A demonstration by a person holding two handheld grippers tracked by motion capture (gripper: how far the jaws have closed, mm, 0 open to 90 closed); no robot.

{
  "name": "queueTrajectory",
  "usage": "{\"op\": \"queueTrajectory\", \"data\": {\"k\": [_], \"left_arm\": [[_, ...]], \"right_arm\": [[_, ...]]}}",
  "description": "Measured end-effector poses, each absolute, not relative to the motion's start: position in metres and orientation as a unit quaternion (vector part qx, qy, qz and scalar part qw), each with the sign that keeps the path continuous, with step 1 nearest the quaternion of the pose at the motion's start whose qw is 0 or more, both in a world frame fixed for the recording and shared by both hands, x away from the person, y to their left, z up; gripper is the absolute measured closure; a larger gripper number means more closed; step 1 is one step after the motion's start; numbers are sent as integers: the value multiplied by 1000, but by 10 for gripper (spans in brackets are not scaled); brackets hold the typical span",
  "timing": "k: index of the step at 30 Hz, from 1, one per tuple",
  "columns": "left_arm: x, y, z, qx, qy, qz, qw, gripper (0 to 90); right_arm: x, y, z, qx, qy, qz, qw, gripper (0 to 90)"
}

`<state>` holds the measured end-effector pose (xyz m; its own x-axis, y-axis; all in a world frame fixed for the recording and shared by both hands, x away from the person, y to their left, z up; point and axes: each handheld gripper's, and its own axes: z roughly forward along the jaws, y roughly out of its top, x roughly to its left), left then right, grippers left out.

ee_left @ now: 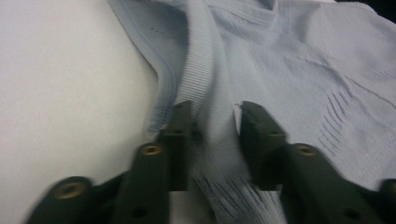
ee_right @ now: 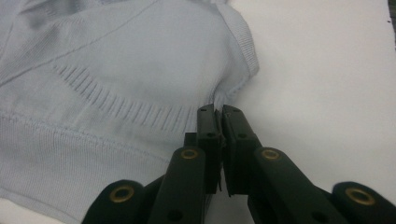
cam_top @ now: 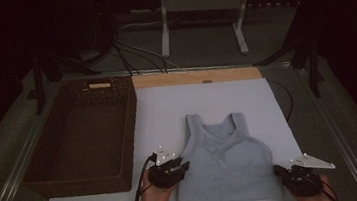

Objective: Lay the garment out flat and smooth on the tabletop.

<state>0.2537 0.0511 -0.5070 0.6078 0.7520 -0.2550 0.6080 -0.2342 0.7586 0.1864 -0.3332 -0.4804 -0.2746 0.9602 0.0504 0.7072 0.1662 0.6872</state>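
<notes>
Straddling the vest's [ee_left: 280,70] ribbed edge, left tongs [ee_left: 212,121] gape; right tongs [ee_right: 218,114] seemingly pinch its partly hidden side seam.

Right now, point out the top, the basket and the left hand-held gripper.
top [cam_top: 228,165]: high view, middle of its front panel.
basket [cam_top: 128,131]: high view, right wall's rim.
left hand-held gripper [ee_left: 215,122]: left gripper view, fabric fold midway between its fingertips.

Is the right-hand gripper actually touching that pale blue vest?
Touching. In the right gripper view, the right gripper has its jaws shut on the side edge of the vest, with fabric pinched between the tips.
</notes>
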Motion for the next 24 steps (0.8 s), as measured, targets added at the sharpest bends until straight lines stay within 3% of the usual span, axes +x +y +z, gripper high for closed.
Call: {"op": "queueTrajectory", "data": {"k": [2, 7, 10, 15, 24], "left_arm": [[254, 51, -505, 781, 434, 85, 441, 790], [252, 49, -503, 782, 430, 91, 441, 859], [252, 49, -503, 780, 432, 92, 442, 862], [249, 52, -500, 781, 431, 96, 443, 865], [247, 61, -497, 777, 437, 99, 442, 866]], "right_arm": [[187, -334, -480, 566, 733, 318, 204, 838], [192, -332, -479, 553, 728, 346, 208, 434], [198, -331, -479, 549, 724, 363, 207, 286], [207, -328, -480, 555, 717, 369, 203, 175], [223, -321, -480, 543, 713, 390, 212, 121]]}}
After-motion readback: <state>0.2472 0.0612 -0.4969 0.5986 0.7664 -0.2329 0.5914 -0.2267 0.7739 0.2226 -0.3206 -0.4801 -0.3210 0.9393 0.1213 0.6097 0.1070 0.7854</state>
